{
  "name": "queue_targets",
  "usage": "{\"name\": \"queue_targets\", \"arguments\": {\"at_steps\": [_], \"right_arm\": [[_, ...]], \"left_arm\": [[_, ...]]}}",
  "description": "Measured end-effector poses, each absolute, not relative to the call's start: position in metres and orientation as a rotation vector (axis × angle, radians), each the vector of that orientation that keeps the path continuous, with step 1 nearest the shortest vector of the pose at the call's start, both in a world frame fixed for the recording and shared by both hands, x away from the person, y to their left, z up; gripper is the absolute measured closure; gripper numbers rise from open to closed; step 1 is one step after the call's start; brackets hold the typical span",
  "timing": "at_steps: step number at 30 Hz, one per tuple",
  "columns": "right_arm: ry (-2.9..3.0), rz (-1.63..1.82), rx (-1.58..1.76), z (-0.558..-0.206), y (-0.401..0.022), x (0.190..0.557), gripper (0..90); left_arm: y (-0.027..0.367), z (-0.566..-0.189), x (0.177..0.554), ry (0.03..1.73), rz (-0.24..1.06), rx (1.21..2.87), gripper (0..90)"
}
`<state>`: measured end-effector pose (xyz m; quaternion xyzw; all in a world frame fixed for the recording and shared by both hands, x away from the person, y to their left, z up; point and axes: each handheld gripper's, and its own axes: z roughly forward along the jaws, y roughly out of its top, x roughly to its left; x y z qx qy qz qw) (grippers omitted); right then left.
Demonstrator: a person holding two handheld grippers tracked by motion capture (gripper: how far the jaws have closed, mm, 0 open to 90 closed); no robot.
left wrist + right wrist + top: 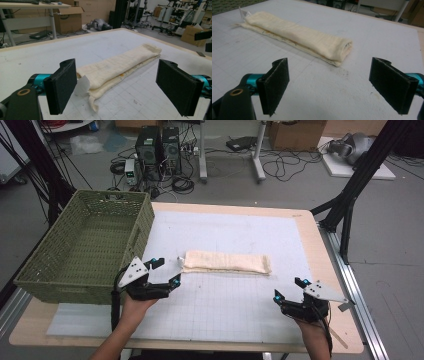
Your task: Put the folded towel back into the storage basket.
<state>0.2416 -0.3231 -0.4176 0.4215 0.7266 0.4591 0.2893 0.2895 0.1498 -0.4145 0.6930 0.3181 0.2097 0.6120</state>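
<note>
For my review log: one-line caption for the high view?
Both open grippers, left and right, flank a folded cream cloth on the gridded mat, green wicker basket at left.

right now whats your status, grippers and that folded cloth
Left gripper open at cloth's near end. Right gripper open, short of it. Folded cloth flat on mat, untouched. Nothing in the way.

Each gripper, left gripper (167, 271) and right gripper (288, 288), is built in black, fitted with teal joints, flat black pads, a grey three-cornered plate and a black cable.
</note>
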Motion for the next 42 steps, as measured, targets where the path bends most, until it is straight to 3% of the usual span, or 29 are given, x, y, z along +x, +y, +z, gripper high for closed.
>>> {"name": "queue_targets", "arguments": {"at_steps": [42], "right_arm": [[1.922,1.231,1.133,-0.4169,-0.3239,0.2428,15.3]], "left_arm": [[0.1482,-0.4133,0.2887,0.725,0.437,1.633,18.0]]}}
